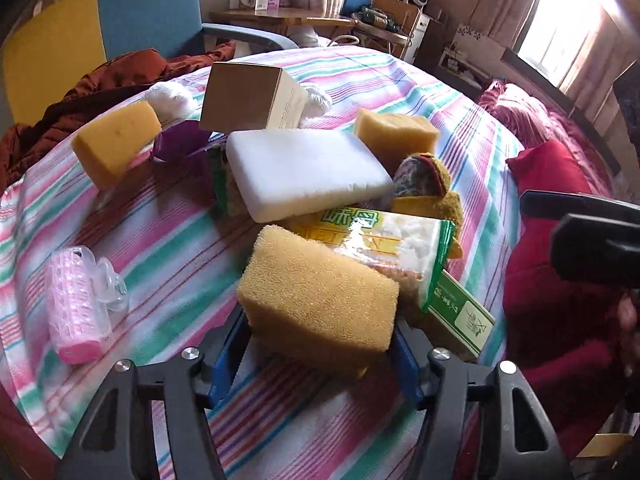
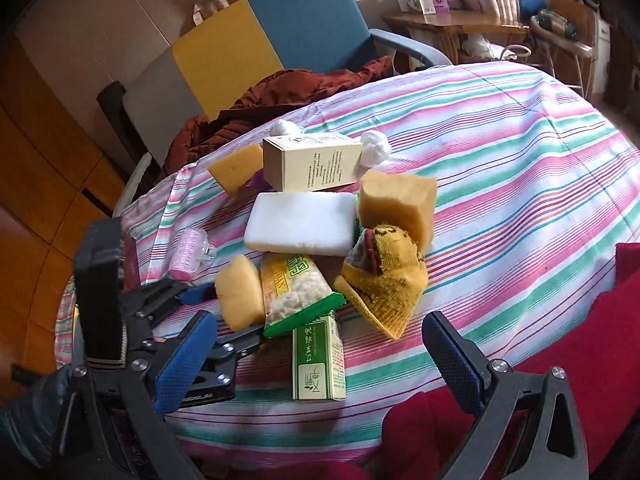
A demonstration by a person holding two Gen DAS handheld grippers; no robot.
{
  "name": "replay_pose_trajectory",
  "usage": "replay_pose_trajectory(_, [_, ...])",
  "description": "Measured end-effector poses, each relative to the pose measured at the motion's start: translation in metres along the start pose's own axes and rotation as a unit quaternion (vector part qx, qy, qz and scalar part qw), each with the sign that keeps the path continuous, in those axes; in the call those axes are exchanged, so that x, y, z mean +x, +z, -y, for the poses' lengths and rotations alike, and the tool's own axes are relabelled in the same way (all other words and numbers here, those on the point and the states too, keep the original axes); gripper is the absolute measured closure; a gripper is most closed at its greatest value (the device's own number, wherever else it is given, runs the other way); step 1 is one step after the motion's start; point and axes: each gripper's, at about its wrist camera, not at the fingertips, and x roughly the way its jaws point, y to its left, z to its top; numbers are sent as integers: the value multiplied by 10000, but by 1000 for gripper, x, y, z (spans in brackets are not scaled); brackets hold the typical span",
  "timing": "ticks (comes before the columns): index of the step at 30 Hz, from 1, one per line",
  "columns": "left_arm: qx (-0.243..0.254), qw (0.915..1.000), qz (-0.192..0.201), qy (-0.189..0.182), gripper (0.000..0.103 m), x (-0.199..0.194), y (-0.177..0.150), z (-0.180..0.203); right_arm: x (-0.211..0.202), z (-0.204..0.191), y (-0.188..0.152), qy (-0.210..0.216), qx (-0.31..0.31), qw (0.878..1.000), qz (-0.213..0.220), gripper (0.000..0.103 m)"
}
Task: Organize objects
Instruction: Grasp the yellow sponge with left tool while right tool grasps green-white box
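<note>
A pile of objects lies on a striped cloth (image 1: pixel 168 240). My left gripper (image 1: pixel 320 360) is shut on a tan sponge (image 1: pixel 316 296) at the near edge of the pile; the sponge also shows in the right wrist view (image 2: pixel 239 292). Behind it lie a snack packet (image 1: pixel 384 240), a green box (image 1: pixel 460 320), a white foam block (image 1: pixel 304 172), a yellow sock (image 1: pixel 432 184), two more sponges (image 1: pixel 116 144) (image 1: pixel 396 132) and a cardboard box (image 1: pixel 248 96). My right gripper (image 2: pixel 320 344) is open and empty, just short of the green box (image 2: pixel 319 360).
A pink hair roller (image 1: pixel 76 308) lies left of the pile. Two white wads (image 1: pixel 170 98) sit behind the cardboard box. A blue and yellow chair (image 2: pixel 280 40) with a brown jacket (image 2: pixel 280 108) stands behind the cloth. A red cushion (image 2: pixel 580 340) lies at right.
</note>
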Motion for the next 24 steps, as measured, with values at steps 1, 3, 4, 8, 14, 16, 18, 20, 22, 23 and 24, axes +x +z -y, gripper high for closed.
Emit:
replay_pose_trajectory(1, [-25, 10000, 72, -41, 43, -3, -3, -1, 0, -1, 0, -20, -7, 10000, -4, 0])
replay_pose_trajectory(3, [-123, 9998, 137, -111, 44, -9, -7, -2, 2, -2, 0, -50, -63, 10000, -28, 0])
replay_pose_trajectory(4, [-170, 9997, 160, -62, 44, -13, -11, -3, 2, -3, 0, -82, -82, 9999, -37, 0])
replay_pose_trajectory(8, [-427, 9986, 304, 73, 44, -38, -35, -8, 7, -8, 0, -245, -252, 9992, -210, 0])
replay_pose_trajectory(14, [-893, 9948, 408, 254, 43, -75, -72, -27, 40, -35, -6, -560, -782, 9897, -1062, 4])
replay_pose_trajectory(16, [-1040, 9928, 509, 296, 43, -87, -80, -32, 54, -43, -12, -706, -925, 9851, -1270, 15])
replay_pose_trajectory(18, [-1163, 9908, 616, 311, 43, -100, -88, -37, 66, -45, -14, -907, -907, 9818, -1402, 25])
replay_pose_trajectory(20, [-1260, 9887, 746, 333, 43, -113, -95, -41, 76, -42, -18, -1150, -869, 9785, -1475, 28])
replay_pose_trajectory(22, [-1321, 9871, 840, 348, 43, -120, -99, -42, 82, -39, -19, -1342, -836, 9761, -1489, 31])
replay_pose_trajectory(23, [-1368, 9858, 907, 362, 43, -125, -102, -44, 83, -38, -20, -1390, -826, 9757, -1478, 38])
replay_pose_trajectory(24, [-1401, 9849, 945, 366, 43, -129, -104, -44, 84, -37, -21, -1431, -833, 9750, -1482, 51])
